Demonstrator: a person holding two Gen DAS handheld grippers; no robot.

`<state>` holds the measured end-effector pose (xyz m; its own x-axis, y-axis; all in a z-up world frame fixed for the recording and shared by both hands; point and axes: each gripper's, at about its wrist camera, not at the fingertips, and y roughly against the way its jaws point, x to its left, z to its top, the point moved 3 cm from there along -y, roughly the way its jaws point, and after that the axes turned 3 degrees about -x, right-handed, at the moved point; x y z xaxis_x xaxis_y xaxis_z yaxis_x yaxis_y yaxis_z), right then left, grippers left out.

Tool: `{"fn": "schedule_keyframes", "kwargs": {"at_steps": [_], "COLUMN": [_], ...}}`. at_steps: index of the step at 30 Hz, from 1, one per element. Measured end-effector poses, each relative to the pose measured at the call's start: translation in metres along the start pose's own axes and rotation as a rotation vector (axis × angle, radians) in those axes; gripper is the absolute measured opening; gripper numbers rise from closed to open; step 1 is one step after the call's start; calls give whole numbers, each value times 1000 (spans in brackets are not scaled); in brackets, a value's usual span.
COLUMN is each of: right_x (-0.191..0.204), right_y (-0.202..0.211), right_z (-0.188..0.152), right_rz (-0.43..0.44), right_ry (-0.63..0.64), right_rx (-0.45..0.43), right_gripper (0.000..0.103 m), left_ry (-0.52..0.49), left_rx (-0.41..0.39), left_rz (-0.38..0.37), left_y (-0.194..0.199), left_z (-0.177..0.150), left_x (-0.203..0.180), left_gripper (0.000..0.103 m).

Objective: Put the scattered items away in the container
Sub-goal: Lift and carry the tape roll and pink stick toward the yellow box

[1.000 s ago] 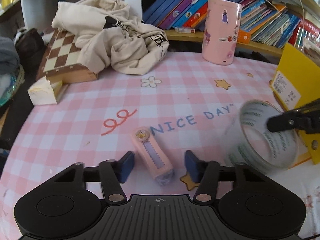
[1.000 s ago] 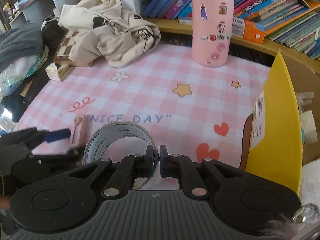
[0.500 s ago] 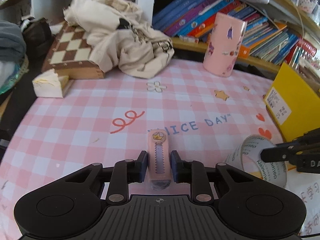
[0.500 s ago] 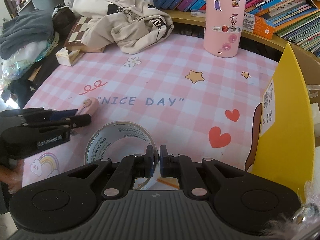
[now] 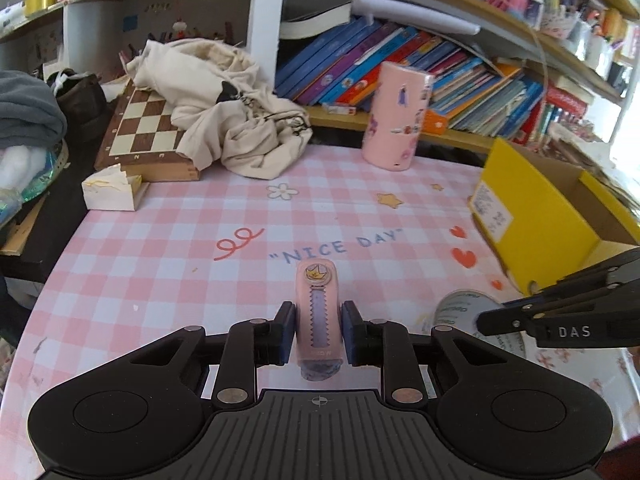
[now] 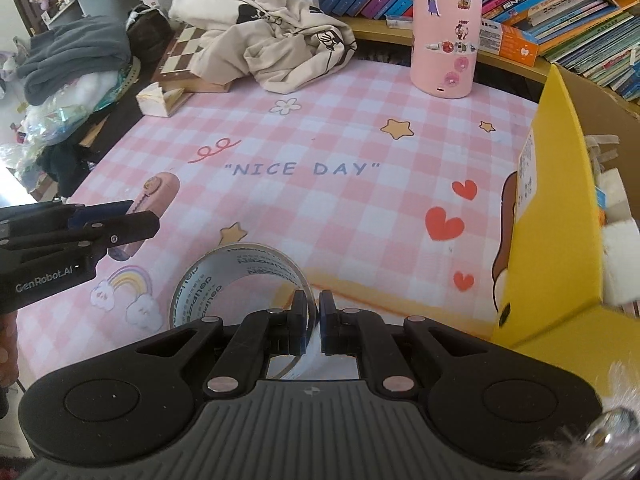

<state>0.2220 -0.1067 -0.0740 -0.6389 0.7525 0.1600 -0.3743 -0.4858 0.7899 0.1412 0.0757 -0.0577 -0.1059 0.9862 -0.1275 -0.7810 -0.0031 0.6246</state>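
My left gripper (image 5: 318, 330) is shut on a pink oblong case (image 5: 318, 312) with a crown sticker and a lilac zigzag strip, held above the pink checked tablecloth (image 5: 168, 264). In the right wrist view that case (image 6: 154, 200) shows at the left, behind the left gripper's fingers (image 6: 100, 220). My right gripper (image 6: 314, 314) is shut on the rim of a clear tape roll (image 6: 236, 280), lifted over the cloth. The same tape roll (image 5: 460, 314) shows low at the right of the left wrist view. The yellow cardboard box (image 6: 560, 200) stands open at the right.
A tall pink sticker-covered canister (image 6: 446, 28) stands at the back of the table. A cream garment (image 5: 224, 108) lies over a chessboard box (image 5: 148, 136) at the back left, with a small white box (image 5: 110, 194) beside it. Book-filled shelves (image 5: 460, 76) run behind.
The left gripper closed on the pink case and lifted it off the cloth. Both grippers, each with its item, have shifted toward the yellow box, which now looms larger at the right.
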Motion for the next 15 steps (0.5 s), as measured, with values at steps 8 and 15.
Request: {"fn": "schedule_keyframes", "kwargs": {"at_steps": [8,15], "right_x": [7,13], "right_y": [28,48], "right_z": [-27,-45], "right_rz": [-8,-27], "right_ry": [-33,-57], "right_rx": [-16,-45], "right_gripper": [6,6], "left_ry": [-22,-45], "left_rx": [-35,-55], "left_rz": [-34,-69], "left_y": [34,55], "left_z": [-7,-15], "left_x": [-12,-23], "left_gripper": [23,23]}}
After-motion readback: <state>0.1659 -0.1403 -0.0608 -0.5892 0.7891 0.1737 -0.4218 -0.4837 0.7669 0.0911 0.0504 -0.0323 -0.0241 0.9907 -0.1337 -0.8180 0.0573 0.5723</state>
